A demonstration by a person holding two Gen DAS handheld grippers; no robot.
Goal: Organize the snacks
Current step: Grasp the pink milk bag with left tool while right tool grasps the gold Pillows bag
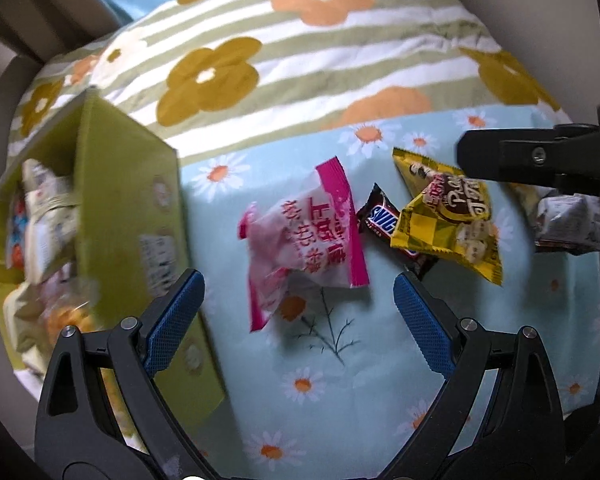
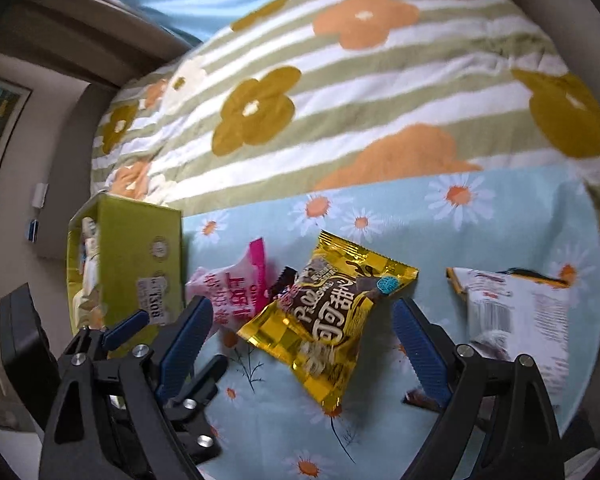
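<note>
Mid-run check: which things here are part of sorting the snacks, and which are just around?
Job:
green box, already holding packets
pink packet
Snickers bar
yellow cocoa packet
white packet
left gripper and right gripper, both open and empty

Just around:
daisy cloth
striped flower blanket
framed picture

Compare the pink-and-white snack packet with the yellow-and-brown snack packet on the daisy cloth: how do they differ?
The pink-and-white snack packet is pale with pink sealed edges; the yellow-and-brown snack packet is shiny gold with a dark printed centre. The pink packet lies nearer the green storage box, the yellow one further from it. The yellow packet overlaps the dark Snickers bar; the pink packet only borders it. Both are sealed, printed with Chinese characters, and lie loose on the daisy cloth, outside the box.
</note>
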